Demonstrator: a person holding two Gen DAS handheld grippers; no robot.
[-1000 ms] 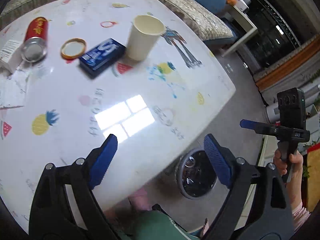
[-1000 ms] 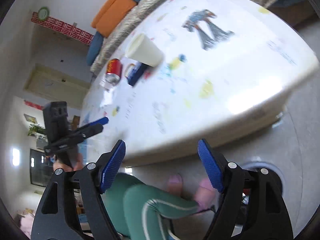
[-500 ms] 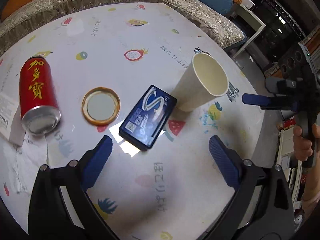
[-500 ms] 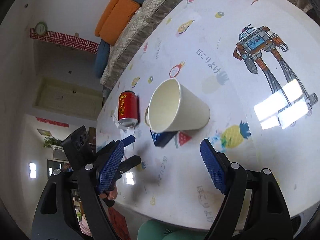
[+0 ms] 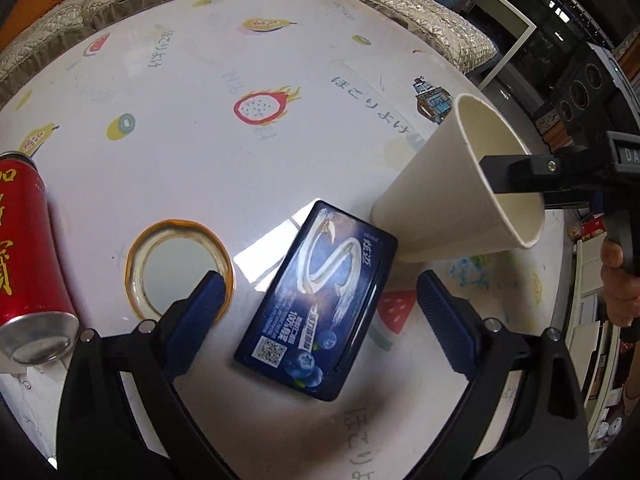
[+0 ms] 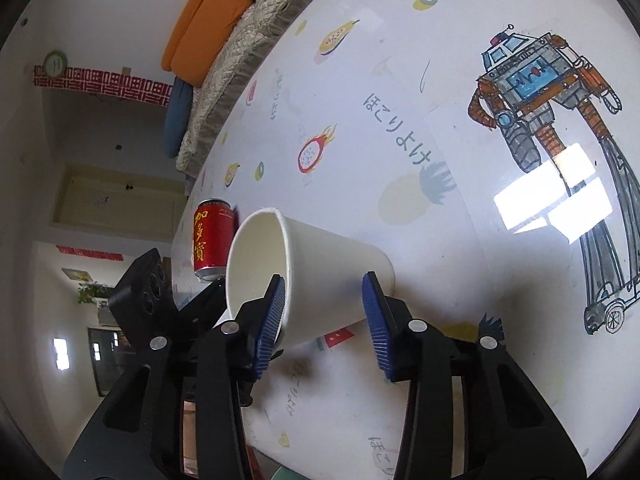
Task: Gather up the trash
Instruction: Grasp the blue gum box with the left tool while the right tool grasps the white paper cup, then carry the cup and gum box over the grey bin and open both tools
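On the left edge of the left wrist view a red drink can (image 5: 24, 248) stands on the white worktop (image 5: 200, 140), which is printed with fruit pictures. Just to its right lies a round lid with an orange rim (image 5: 178, 268), flat on the surface. The left tool (image 5: 320, 312) hangs above the worktop with its blue pads wide apart; the left pad (image 5: 200, 308) overlaps the lid's right edge in the view, and whether it touches cannot be told. Between the pads, apart from both, lies a dark blue gum box (image 5: 320, 312), flat and angled, its top corner just beside the base of a white paper cup (image 5: 452, 204). The cup stands on the worktop, its open mouth to the right of the base in this view. At the far right, the right tool's black finger reaches to the cup's rim, and a hand (image 5: 620, 280) grips the handle.

In the right wrist view the right tool (image 6: 324, 320) straddles the same cup, its jaws closing. The left pad (image 6: 272, 320) lies against the wall just below the rim; the right pad (image 6: 376, 324) sits near the base, and a narrow gap seems to remain there. The can shows behind the cup's mouth.
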